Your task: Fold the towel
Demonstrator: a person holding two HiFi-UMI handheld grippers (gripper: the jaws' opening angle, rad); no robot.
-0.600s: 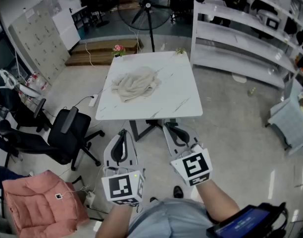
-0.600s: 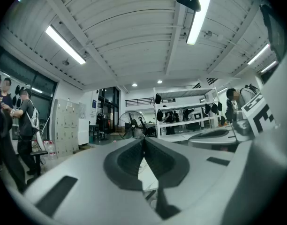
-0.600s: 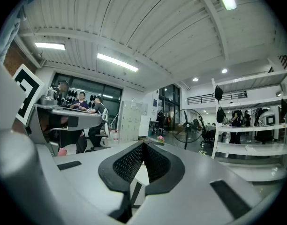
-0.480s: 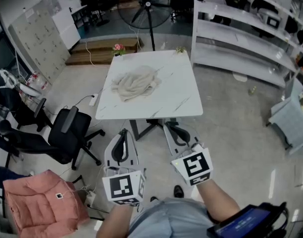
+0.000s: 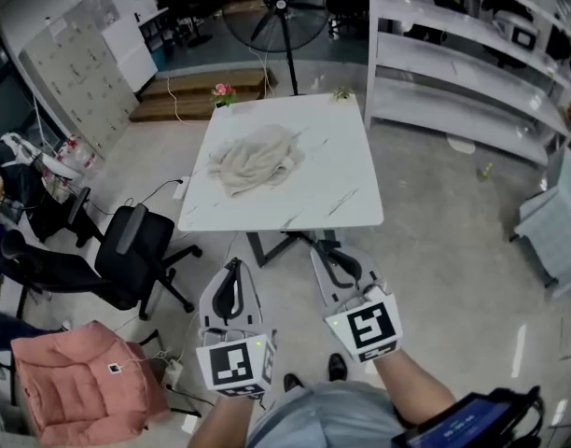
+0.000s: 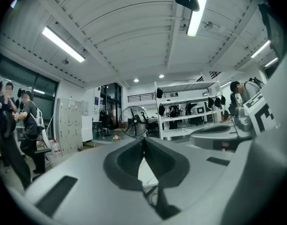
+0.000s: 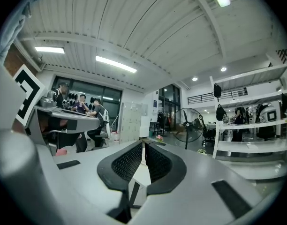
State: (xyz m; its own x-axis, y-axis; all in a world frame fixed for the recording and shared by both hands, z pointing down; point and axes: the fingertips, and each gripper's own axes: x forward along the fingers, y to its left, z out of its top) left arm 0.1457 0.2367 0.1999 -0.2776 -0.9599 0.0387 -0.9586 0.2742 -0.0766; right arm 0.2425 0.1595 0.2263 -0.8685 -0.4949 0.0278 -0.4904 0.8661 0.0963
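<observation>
Towel (image 5: 255, 159): it lies in a crumpled heap on the white table (image 5: 332, 185), toward the far left part of the top. It is well ahead of both my grippers, almost straight ahead of the left one and ahead and to the left of the right one. Compared with half a second ago, its outline and its place on the table match. No fold has been made and no edge is laid out flat.

Left gripper (image 5: 233, 267): jaws together, nothing between them. Its own view shows the pads meeting at the tips, with only a sliver of table top beyond. It is held level over the floor, short of the table's near edge.

Right gripper (image 5: 327, 253): jaws together bar a hairline slit, and empty. It too is level and short of the near edge, just beside the left gripper.

Change noted: both grippers sit slightly lower in the head view than half a second ago, and the table has slid down a little with them. I read that as a small shift of my head, not a reach. Neither gripper is any nearer the cloth.

Finding: the task has not started. I judge that the next move calls for both grippers to go forward over the table and open, so they can take hold of the towel's edges and spread it.
</observation>
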